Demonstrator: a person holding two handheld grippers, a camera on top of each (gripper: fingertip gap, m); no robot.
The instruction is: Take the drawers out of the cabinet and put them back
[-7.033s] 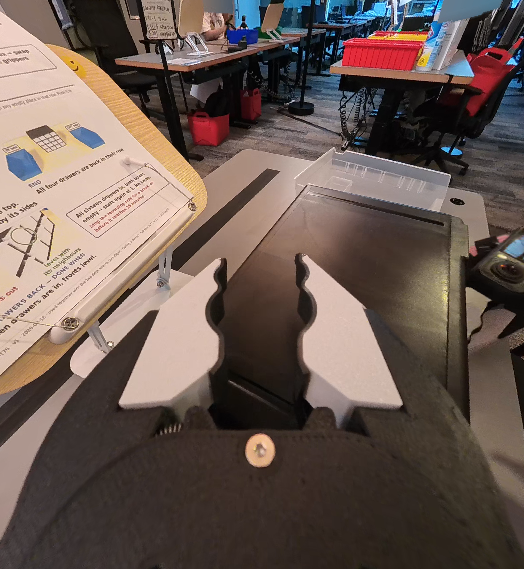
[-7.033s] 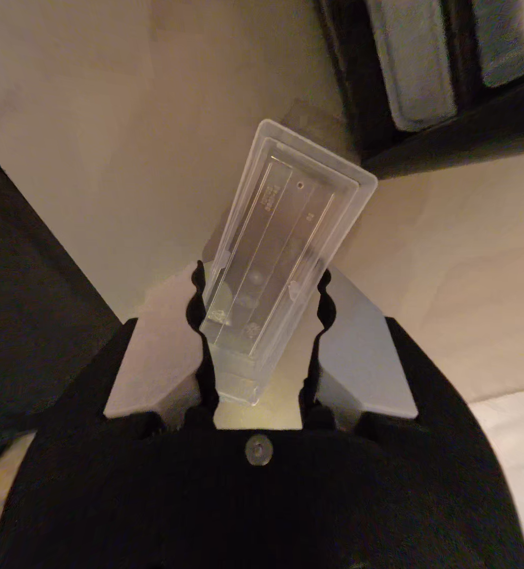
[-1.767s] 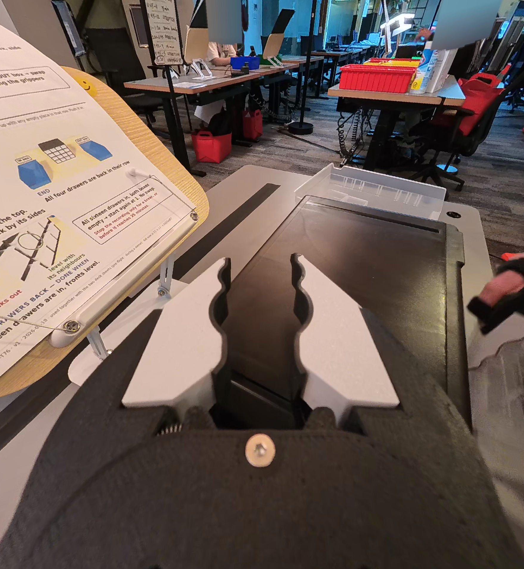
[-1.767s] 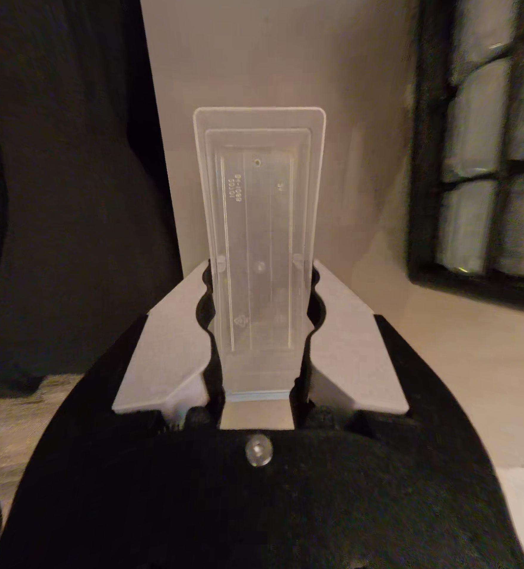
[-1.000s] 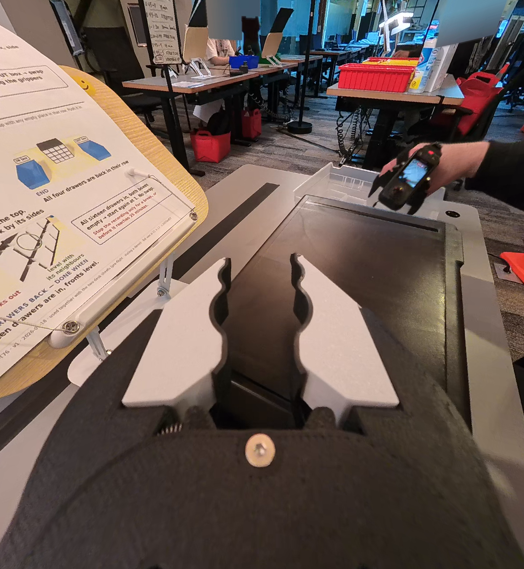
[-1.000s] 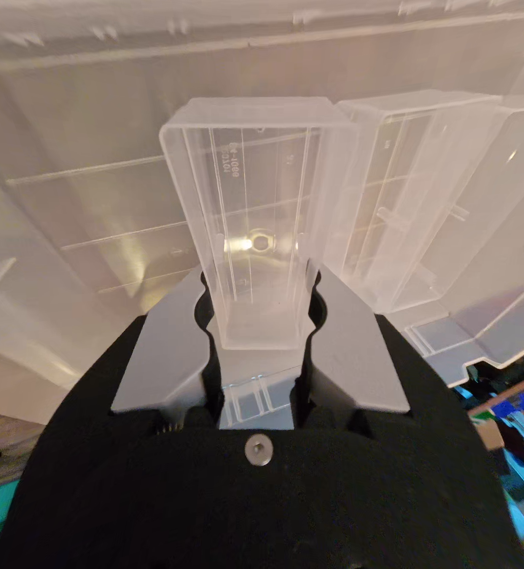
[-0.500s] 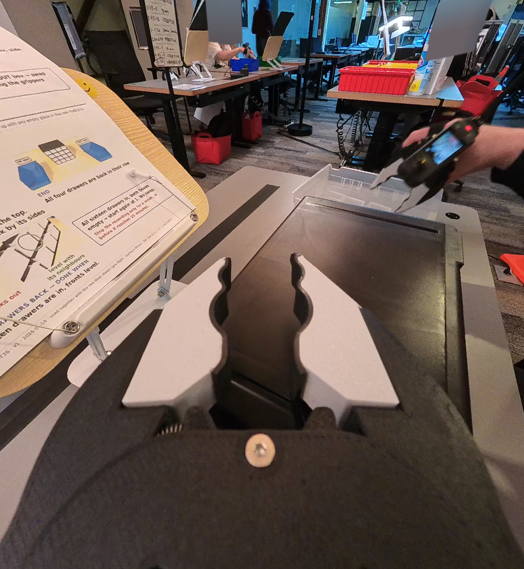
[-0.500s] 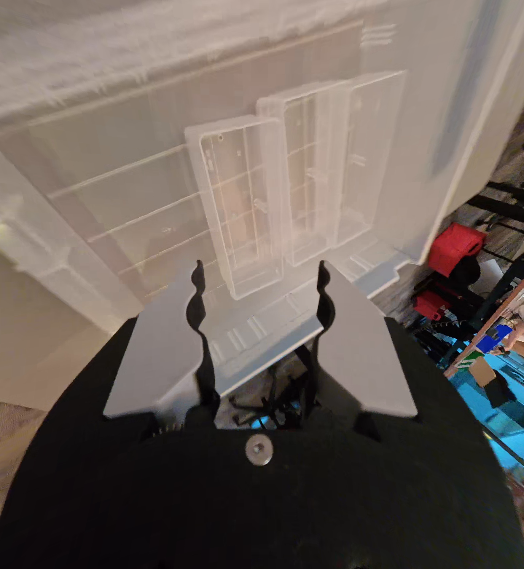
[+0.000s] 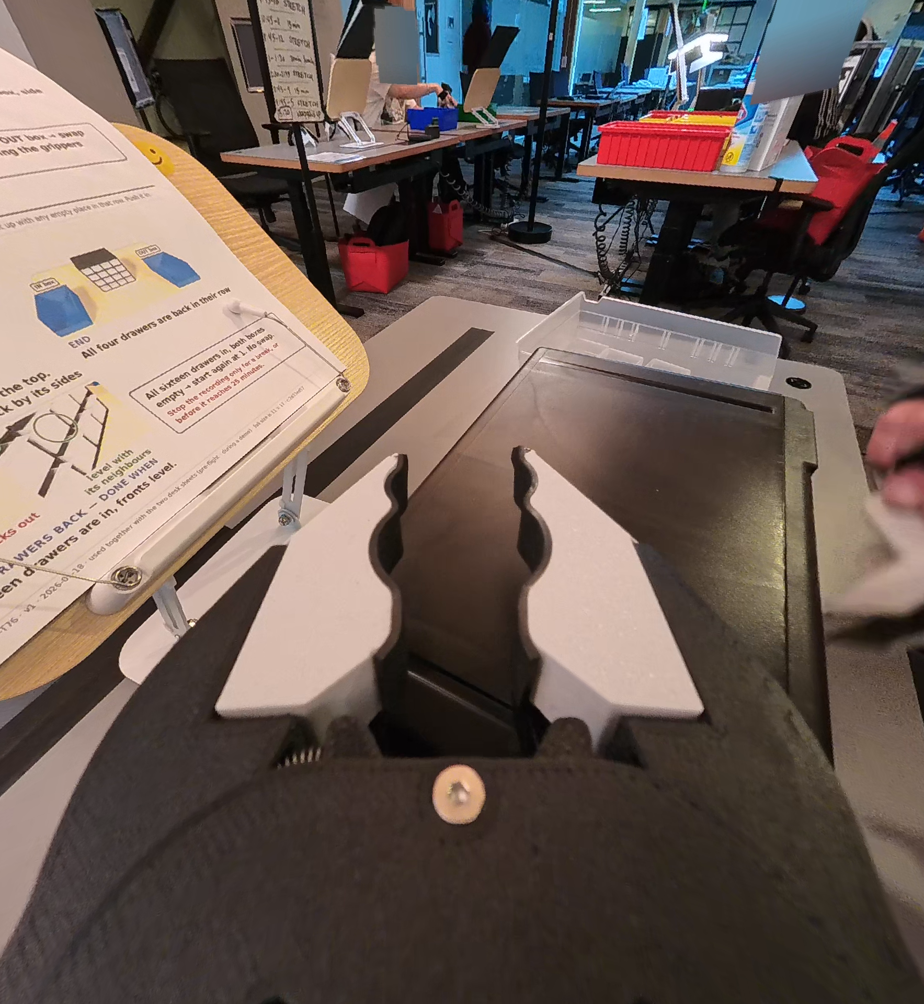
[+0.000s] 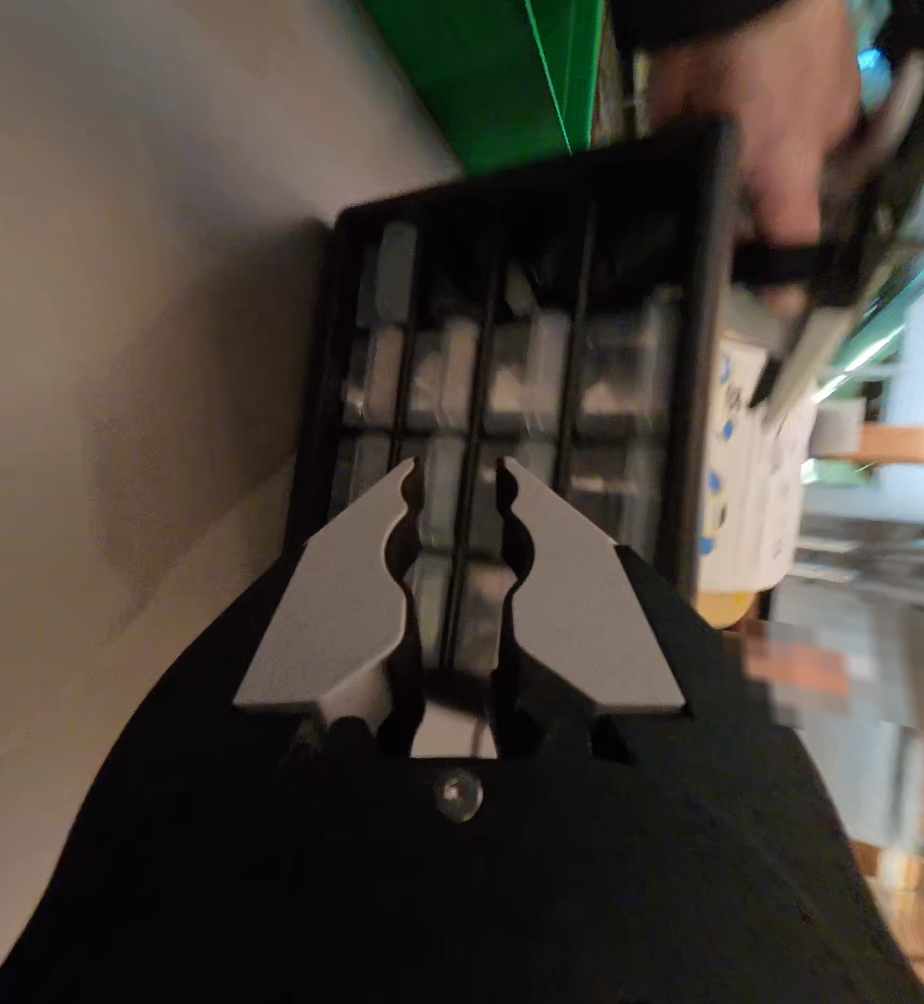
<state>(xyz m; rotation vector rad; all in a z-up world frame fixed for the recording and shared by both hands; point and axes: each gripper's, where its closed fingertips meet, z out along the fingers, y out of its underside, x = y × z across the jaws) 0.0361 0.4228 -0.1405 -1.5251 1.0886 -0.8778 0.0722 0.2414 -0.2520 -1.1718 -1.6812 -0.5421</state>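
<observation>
The black cabinet shows from above in the left wrist view (image 9: 639,478) and from the front, turned sideways and blurred, in the right wrist view (image 10: 514,347). Clear drawers (image 10: 535,375) fill most of its slots; the slots in the row nearest its top edge look dark. My left gripper (image 9: 459,459) is open and empty, resting over the cabinet's top. My right gripper (image 10: 457,462) is open and empty, close in front of the drawer fronts. It also shows as a blur at the cabinet's right side in the left wrist view (image 9: 894,576).
A clear tray (image 9: 655,337) with drawers in it lies behind the cabinet. An instruction sheet on a wooden board (image 9: 122,353) stands at the left. A hand (image 10: 774,136) holds the left gripper on the cabinet top. Desks and chairs stand beyond the table.
My right gripper let go of the clear drawer in the tray behind the cabinet, then swung back to the cabinet's front, empty. My left gripper has not moved.
</observation>
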